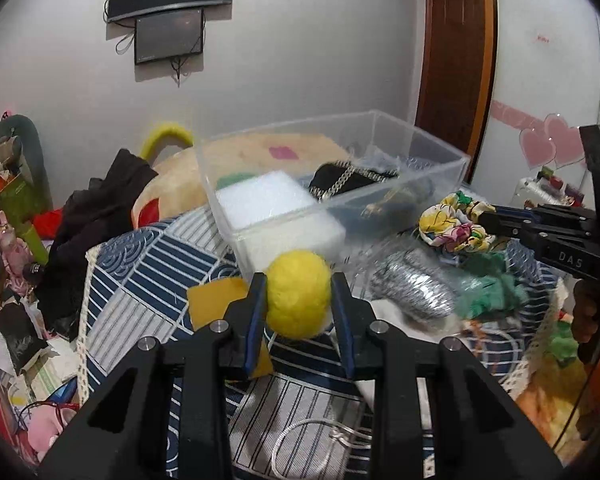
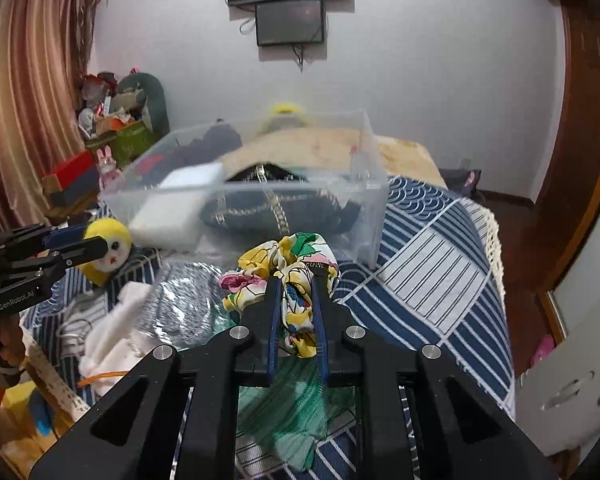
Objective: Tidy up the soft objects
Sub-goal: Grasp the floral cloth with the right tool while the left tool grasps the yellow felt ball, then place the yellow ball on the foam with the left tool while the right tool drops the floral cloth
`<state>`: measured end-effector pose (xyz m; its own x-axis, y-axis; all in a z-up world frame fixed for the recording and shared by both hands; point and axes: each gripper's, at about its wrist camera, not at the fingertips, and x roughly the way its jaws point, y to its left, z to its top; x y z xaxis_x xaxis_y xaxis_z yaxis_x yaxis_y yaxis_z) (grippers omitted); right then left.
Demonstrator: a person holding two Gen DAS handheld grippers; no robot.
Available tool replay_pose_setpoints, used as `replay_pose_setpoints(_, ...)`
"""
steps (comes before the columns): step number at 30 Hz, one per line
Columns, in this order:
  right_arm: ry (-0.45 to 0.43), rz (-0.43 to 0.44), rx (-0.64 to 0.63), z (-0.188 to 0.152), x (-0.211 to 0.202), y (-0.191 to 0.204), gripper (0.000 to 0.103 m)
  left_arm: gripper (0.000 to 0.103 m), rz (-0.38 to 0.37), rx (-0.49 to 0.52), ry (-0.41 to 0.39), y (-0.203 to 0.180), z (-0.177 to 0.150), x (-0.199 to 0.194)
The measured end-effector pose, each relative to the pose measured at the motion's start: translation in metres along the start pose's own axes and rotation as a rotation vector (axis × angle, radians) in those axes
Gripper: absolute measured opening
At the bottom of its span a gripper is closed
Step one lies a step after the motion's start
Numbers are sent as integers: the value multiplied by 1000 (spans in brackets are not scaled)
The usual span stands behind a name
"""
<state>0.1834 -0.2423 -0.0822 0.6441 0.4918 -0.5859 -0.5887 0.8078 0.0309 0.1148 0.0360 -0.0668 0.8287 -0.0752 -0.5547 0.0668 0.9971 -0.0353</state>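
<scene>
My left gripper is shut on a fuzzy yellow plush toy, held just in front of the clear plastic bin; the right wrist view shows the toy's white face at the left. My right gripper is shut on a floral scrunchie, held above the bed to the right of the bin's near wall; it also shows in the left wrist view. The bin holds a white foam block and a black chain bag.
On the blue striped bedspread lie a silver-grey knit item, green cloth, a white cloth and a yellow sponge. Dark clothes and clutter lie left of the bed.
</scene>
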Motion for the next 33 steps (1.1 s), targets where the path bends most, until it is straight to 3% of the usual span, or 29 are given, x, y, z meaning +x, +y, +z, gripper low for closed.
replay_pose_setpoints(8, -104, 7, 12, 20, -25, 4, 13, 31, -17, -24, -112, -1, 24, -32)
replay_pose_setpoints(13, -185, 3, 19, 38, -36, 4, 13, 31, -20, -56, -157, 3, 41, -33)
replay_pose_setpoints(19, -219, -7, 16, 60, -29, 8, 13, 31, -12, -70, -182, 5, 63, -24)
replay_pose_setpoints(25, -212, -14, 14, 72, -12, 14, 13, 32, -12, -105, -153, 15, 79, -2)
replay_pose_setpoints(33, -139, -10, -5, 80, 23, 24, 13, 32, -17, -130, 1, 31, 82, 51)
